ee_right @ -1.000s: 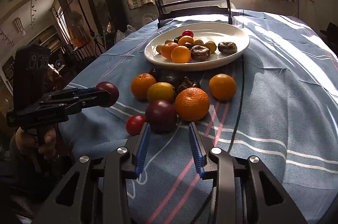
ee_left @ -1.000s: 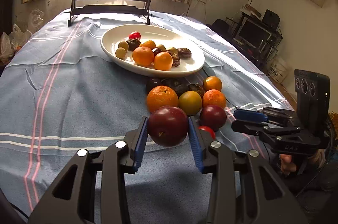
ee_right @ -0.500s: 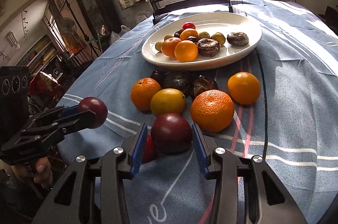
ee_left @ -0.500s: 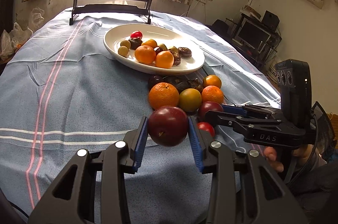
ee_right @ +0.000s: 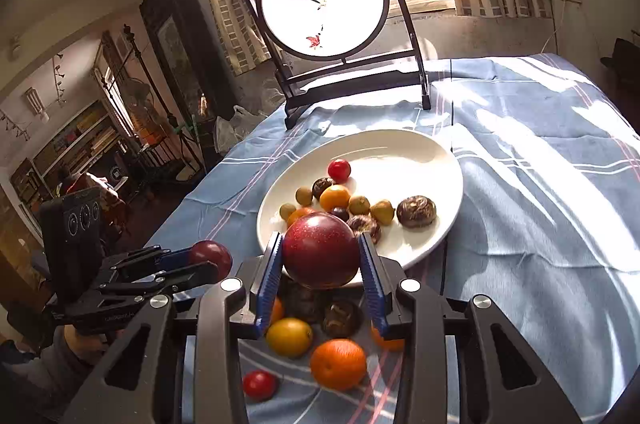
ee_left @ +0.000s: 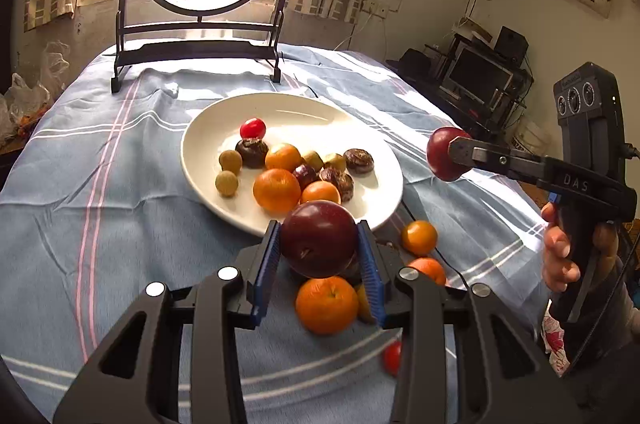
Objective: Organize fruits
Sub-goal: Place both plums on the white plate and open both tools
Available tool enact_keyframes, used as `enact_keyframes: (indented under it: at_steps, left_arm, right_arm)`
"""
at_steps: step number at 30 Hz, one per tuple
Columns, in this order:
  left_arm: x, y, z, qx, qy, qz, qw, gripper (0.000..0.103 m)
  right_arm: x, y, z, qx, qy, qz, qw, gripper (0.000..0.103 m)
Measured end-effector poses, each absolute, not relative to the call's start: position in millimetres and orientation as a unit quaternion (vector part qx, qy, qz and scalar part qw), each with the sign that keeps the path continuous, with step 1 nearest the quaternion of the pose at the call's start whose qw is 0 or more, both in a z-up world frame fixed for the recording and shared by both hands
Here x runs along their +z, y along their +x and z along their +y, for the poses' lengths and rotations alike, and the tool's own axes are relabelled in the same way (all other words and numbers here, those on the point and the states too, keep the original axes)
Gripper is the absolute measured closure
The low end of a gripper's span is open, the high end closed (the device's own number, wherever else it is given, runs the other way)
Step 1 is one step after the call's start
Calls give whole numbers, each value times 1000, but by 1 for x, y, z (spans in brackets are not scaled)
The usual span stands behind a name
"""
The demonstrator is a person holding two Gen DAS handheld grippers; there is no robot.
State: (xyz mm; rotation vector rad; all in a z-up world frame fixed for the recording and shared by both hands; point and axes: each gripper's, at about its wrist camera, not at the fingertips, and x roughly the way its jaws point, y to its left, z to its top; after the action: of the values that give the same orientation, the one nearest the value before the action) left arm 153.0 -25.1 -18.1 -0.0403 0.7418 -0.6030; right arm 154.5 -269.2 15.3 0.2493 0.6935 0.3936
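- Whereas a second ago the right gripper (ee_right: pixel 320 256) stood with nothing between its pads, just short of a dark plum on the tablecloth (ee_left: pixel 80 184), it now pinches that right-hand plum (ee_right: pixel 320 250) between its blue pads and carries it clear of the cloth.
- The left gripper (ee_left: pixel 319 244) pinches its own plum, the left-hand plum (ee_left: pixel 319 242), exactly as before; what has changed is its place, up from the near edge of the table toward the near rim of the white plate (ee_left: pixel 200 160).
- Both plums now hang over the loose pile of oranges (ee_right: pixel 338 364) and dark fruit between the near edge and the plate.
- That reads as two fruits lifted and on their way to the plate, which already holds oranges, small yellow fruit and a cherry tomato (ee_left: pixel 253 128).
- Several fruits remain on the cloth, so plenty of sorting is left.
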Motion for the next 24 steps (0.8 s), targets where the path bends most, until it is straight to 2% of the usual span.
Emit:
enact_keyframes:
  at_steps: [7, 10, 11, 18, 24]
  left_arm:
    - [-29, 235, -52, -262, -8, 387, 884, 66]
    - [-29, 248, -54, -240, -11, 388, 890, 59]
    - [-27, 247, -52, -235, -15, 387, 892, 54]
    - [-10, 169, -40, -269, 16, 352, 897, 49]
    - [-32, 71, -52, -326, 80, 356, 872, 47]
  right_arm:
    - [-11, 241, -261, 144, 101, 373, 911, 63]
    - [-17, 249, -261, 136, 101, 369, 914, 59]
    - [-15, 245, -262, 136, 102, 361, 917, 58]
    - [4, 171, -278, 150, 102, 329, 927, 58]
    - [-7, 92, -292, 141, 87, 318, 933, 58]
